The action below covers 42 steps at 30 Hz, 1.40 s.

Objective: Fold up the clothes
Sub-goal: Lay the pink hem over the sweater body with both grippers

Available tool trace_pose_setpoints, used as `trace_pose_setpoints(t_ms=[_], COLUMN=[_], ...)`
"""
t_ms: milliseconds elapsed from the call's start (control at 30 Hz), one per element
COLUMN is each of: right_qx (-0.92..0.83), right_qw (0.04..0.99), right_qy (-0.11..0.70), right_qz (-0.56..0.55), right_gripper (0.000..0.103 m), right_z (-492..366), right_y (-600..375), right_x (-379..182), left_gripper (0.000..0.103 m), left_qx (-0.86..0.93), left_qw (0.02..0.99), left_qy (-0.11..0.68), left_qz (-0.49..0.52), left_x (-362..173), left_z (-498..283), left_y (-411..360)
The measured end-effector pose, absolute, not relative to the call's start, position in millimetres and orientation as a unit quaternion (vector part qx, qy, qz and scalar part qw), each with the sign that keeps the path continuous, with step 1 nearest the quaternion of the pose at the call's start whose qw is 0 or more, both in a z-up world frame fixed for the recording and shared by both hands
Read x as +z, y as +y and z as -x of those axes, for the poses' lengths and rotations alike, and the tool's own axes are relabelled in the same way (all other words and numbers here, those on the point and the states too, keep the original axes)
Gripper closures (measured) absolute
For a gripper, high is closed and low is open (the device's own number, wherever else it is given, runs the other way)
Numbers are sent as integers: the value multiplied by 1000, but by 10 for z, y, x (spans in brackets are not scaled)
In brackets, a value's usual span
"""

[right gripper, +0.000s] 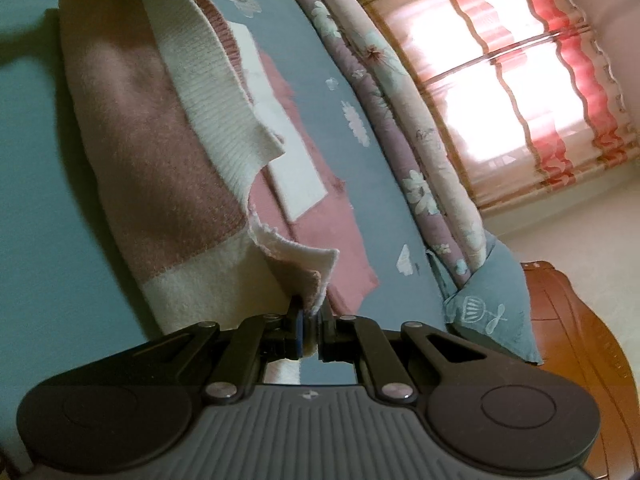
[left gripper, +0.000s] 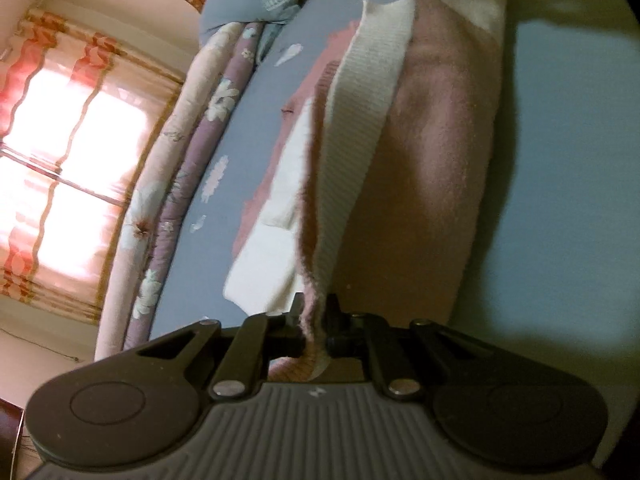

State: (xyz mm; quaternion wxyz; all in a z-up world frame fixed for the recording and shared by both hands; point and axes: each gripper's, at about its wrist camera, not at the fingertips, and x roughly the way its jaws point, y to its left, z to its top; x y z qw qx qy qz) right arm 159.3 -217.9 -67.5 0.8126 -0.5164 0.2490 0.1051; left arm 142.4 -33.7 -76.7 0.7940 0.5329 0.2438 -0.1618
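my left gripper and right gripper were each clamped on a corner of the pink-and-cream sweater, lifted off the blue bedsheet. thin pinches risked slipping; uneven pulling could skew the fold.

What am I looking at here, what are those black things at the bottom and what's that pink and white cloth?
These are two hand-held tongs, each with its own camera looking along its fingers. One picture is from the left tongs, the other from the right tongs. Both are shut on an edge of the same pink and cream sweater, lifting one part of it above the blue bedsheet. The rest of the sweater lies flat on the bed. A folded floral quilt lies along the bed's far side, before a curtained window.
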Motion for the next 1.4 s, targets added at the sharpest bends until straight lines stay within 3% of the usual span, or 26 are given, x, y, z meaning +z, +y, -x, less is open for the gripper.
trace_pose_setpoints(t_ms=[800,1400], right_qx=[53,41], right_qw=[818,818], right_qy=[204,240], right_qz=[535,521], right_gripper=[96,96], right_z=[-3199,-3981], right_y=[-2092,-2013], right_x=[-893,-1353], left_gripper=[96,96], left_qx=[-104,-104], left_qw=[808,802], left_qy=[246,274], left_qz=[-526,-521], left_x=[-894,-1235], left_z=[-2989,-3768], left_y=[-377,-353])
